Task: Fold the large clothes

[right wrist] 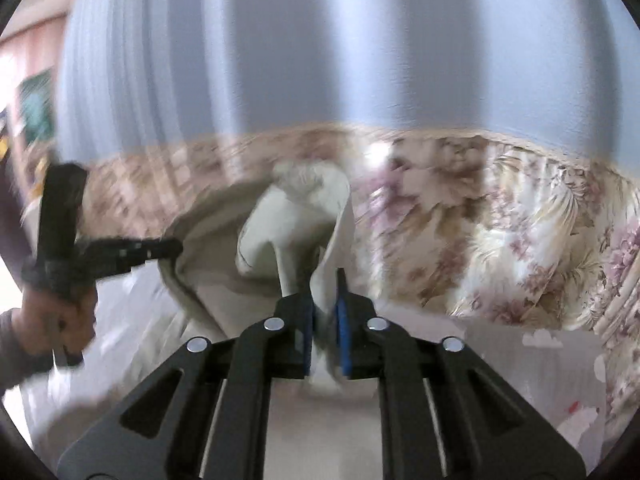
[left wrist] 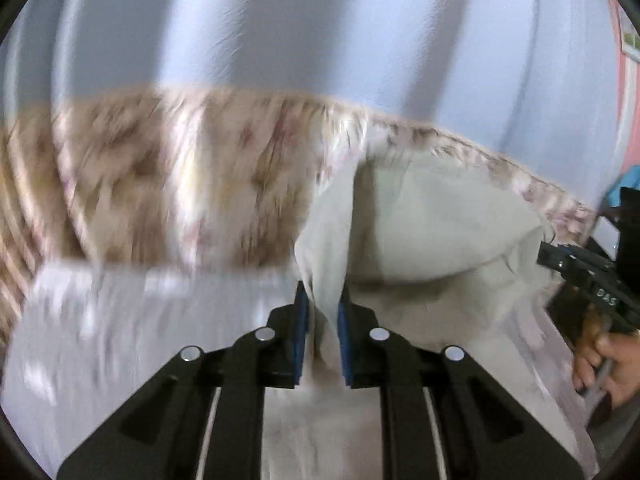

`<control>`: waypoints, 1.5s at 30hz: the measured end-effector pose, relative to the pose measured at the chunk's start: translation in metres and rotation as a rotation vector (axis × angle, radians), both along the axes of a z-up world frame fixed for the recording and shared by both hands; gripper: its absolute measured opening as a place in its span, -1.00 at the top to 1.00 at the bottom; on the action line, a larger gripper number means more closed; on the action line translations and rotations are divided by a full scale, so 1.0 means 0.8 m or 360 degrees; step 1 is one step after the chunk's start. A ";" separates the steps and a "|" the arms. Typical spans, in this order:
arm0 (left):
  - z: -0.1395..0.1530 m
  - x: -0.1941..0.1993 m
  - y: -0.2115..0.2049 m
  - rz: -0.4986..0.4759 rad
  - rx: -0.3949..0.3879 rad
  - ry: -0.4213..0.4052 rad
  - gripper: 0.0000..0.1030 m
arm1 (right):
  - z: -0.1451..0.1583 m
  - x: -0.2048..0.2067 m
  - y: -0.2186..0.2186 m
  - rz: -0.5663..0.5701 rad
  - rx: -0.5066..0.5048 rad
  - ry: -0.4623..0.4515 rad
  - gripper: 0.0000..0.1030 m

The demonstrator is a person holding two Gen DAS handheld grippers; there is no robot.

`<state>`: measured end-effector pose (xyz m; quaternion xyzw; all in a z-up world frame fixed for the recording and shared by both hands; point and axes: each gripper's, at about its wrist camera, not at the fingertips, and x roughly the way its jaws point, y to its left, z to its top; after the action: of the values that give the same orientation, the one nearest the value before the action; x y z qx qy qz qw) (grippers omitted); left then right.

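While both views are smeared by motion blur, the main stuff can still be made out. The left tool (left wrist: pixel 323 306) is closed down on a pinch of the pale grey-green garment (left wrist: pixel 432 216), with cloth squeezed between the blue pads (left wrist: pixel 301 320) and trailing down through the gap. Same story on the other side: the right tool (right wrist: pixel 325 300) is clamped on another edge of the garment (right wrist: pixel 288 224), fabric bunched between its pads (right wrist: pixel 342 332).

The garment is held up between the two tools, sagging in a loose pouch in the middle, over a bed covered with a whitish sheet (left wrist: pixel 132 320). What kind of clothing it is can't be told from these shots, just that it's big and plain.

In the left wrist view the right tool (left wrist: pixel 576 268) is seen at the right edge, gripped by a hand (left wrist: pixel 604 356). In the right wrist view the left tool (right wrist: pixel 168 250) is seen at the left, touching the garment's edge, with the hand (right wrist: pixel 52 320) and a dark sleeve (right wrist: pixel 16 356) behind it.

A floral bedspread (right wrist: pixel 520 240) in beige and pink is bunched up along the far side of the bed, and a light blue curtain (right wrist: pixel 340 60) is hung behind it. A pink wall (left wrist: pixel 630 100) is visible off to the side.
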<state>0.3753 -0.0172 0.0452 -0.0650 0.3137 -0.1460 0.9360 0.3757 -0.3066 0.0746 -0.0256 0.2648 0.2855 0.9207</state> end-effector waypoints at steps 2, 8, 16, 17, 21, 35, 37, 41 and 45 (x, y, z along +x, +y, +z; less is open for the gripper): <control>-0.039 -0.064 0.012 -0.0028 0.0032 0.0053 0.62 | -0.029 -0.054 0.002 0.0091 -0.0091 0.0049 0.30; -0.117 -0.211 0.040 -0.0050 0.0028 0.0212 0.45 | -0.115 -0.157 -0.041 0.0052 -0.0304 0.0245 -0.21; -0.087 -0.205 0.040 0.0116 0.0137 0.0226 -0.30 | -0.081 -0.205 -0.110 -0.0315 -0.0086 0.0215 -0.39; -0.079 -0.193 0.033 0.0124 0.0120 0.0247 -0.37 | -0.069 -0.206 -0.107 -0.0328 -0.0050 0.0206 -0.43; -0.066 -0.142 -0.009 0.0080 0.0223 0.0315 -0.63 | -0.046 -0.188 -0.068 -0.0311 -0.0031 0.0209 -0.52; -0.054 -0.136 -0.079 -0.0079 0.0421 0.0072 -0.65 | -0.088 -0.155 0.004 -0.0200 -0.0206 0.0385 -0.46; -0.053 -0.131 -0.095 -0.0139 0.0442 0.0049 -0.65 | -0.099 -0.152 -0.005 -0.0246 -0.0152 0.0445 -0.46; -0.064 -0.122 -0.134 -0.0272 0.0543 0.0006 -0.65 | -0.109 -0.156 -0.014 -0.0277 -0.0098 0.0488 -0.46; -0.083 -0.120 -0.162 -0.0414 0.0630 -0.0013 -0.65 | -0.110 -0.161 -0.023 -0.0287 -0.0088 0.0500 -0.46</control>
<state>0.2795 -0.1470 -0.0214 0.1613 0.3381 -0.2015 0.9050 0.2467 -0.3248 -0.0130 0.0179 0.4143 0.1950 0.8888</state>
